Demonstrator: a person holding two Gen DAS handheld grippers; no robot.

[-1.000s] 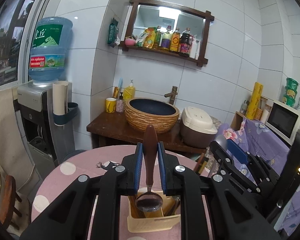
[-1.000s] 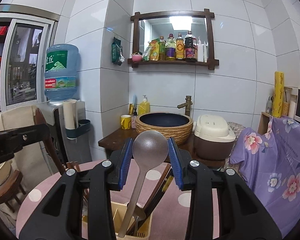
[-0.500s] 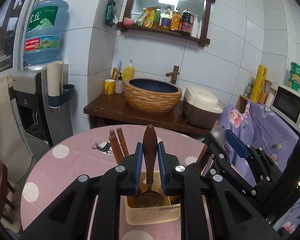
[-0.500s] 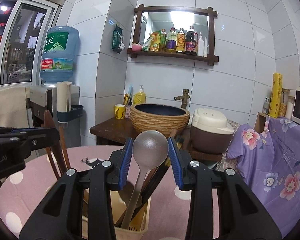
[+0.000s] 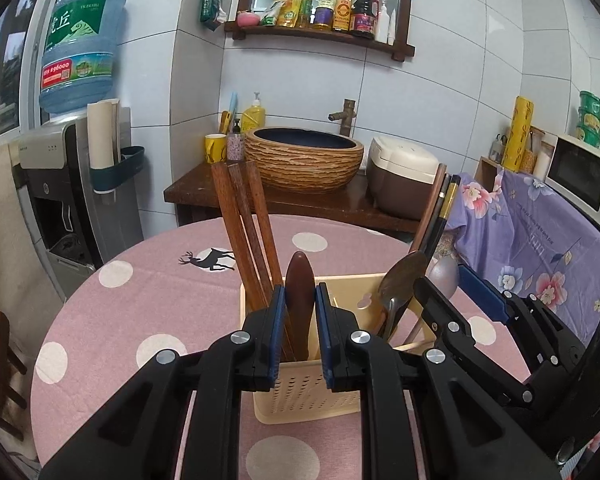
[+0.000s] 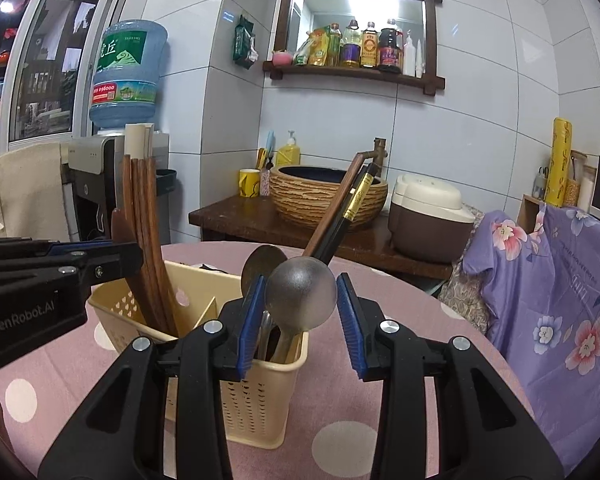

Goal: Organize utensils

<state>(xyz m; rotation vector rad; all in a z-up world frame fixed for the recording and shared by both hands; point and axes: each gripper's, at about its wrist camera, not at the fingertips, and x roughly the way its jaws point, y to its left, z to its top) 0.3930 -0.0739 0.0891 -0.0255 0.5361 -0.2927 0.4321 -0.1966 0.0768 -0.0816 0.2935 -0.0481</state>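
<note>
A cream plastic utensil holder (image 5: 308, 388) (image 6: 260, 392) stands on the pink dotted table. My left gripper (image 5: 300, 300) is shut on the brown wooden handle (image 5: 299, 304) of a ladle that stands head-down in the holder. My right gripper (image 6: 300, 296) holds a grey metal spoon (image 6: 300, 298) by its bowl, its handle down in the holder's right compartment. Brown wooden chopsticks (image 5: 244, 236) (image 6: 144, 232) stand in the left compartment. Dark chopsticks (image 6: 340, 216) and another spoon (image 6: 262, 264) lean in the right one.
The round table (image 5: 140, 300) has a pink cloth with white dots. Behind it are a wooden stand with a basin (image 5: 304, 164) and a rice cooker (image 5: 404, 176). A water dispenser (image 5: 72, 184) is at the left, a purple flowered cloth (image 6: 560, 280) at the right.
Both grippers have come down toward the holder, lowering the ladle and the spoon into it. The holder and its chopsticks now loom larger in both views.
</note>
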